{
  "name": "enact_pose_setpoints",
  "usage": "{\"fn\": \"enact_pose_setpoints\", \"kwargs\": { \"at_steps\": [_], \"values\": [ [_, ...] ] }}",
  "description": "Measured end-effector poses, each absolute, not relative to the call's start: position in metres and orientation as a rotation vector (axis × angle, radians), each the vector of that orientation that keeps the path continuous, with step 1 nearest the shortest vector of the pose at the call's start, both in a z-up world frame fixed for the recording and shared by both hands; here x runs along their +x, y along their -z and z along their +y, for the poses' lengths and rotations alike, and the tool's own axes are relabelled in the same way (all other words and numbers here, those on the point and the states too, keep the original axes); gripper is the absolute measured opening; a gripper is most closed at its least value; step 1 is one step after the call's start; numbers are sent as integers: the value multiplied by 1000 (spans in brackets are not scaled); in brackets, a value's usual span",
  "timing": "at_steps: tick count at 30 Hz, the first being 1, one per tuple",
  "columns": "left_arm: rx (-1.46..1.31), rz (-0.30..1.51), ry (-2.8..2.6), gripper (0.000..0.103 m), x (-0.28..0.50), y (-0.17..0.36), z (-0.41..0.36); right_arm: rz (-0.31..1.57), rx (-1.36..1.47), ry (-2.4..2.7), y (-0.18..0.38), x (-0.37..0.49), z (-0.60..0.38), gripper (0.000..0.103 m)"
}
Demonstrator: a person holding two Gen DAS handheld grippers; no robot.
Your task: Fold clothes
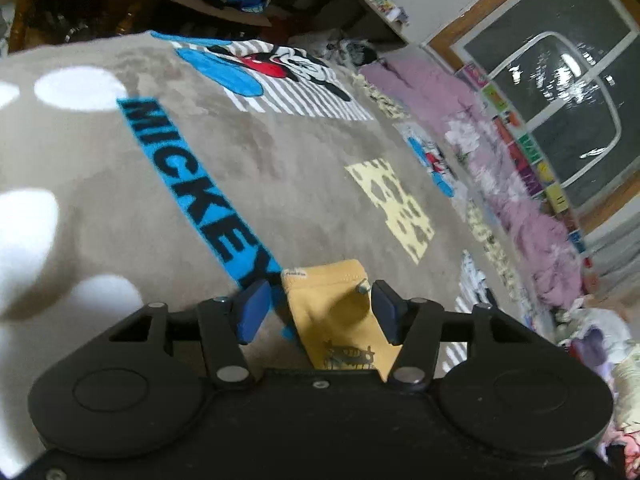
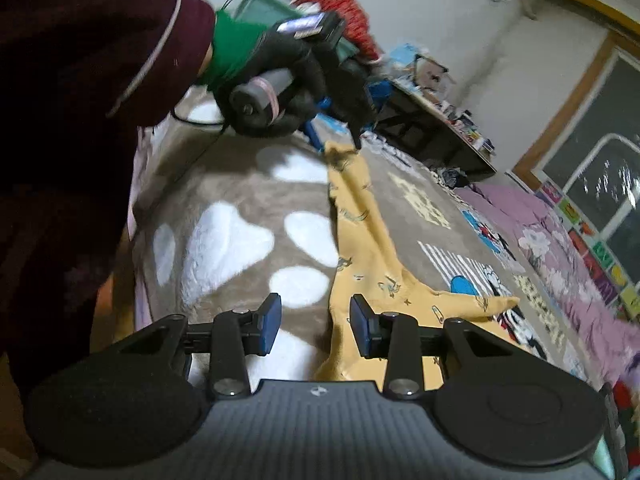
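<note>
On the bed we've got a grey-brown Mickey blanket spread out, the fuzzy kind with white paw-shaped blobs, a blue name strip and a pale yellow cheese patch. Our piece of clothing is the small yellow garment, printed with little dark doodles. It lies stretched along the blanket, one end up by our left tool, the other running down under our right one, with a pointy bit sticking out to the right over the striped cartoon print.

Left gripper: from its own camera the blue pads sit apart, and the hemmed end of the yellow garment lies between them without either pad pressing on it. So released, not clamped. From the right camera we can see that same tool gripped by our gloved left hand, dark red sleeve behind it, its tip right at the far end of the fabric.

Right gripper: jaws part-way apart, hanging over the near end of the garment. The fabric passes close by the right pad, but we can't see any pinch, so we'd call it released too.

Along the far side of the bed there's a rumpled purple floral quilt lying next to a dark window.
</note>
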State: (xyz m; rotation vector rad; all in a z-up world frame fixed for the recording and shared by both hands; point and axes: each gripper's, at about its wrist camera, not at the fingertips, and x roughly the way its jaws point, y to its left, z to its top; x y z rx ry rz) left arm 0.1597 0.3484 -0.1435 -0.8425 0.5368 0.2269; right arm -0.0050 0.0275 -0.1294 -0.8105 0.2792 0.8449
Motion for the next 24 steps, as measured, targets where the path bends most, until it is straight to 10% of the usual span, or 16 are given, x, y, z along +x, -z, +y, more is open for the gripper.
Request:
{"fn": "enact_pose_setpoints", "kwargs": {
  "at_steps": [14,18,24],
  "values": [
    [-801,526,-132,34,163,149,355,291,-1146,-743,153,27,91,33],
    [-811,514,-145,22,165,153,358,356,-1149,-740,158,39,102,7],
    [-776,493,-146,3,172,154,355,424,-944,-748,142,54,97,4]
  ]
}}
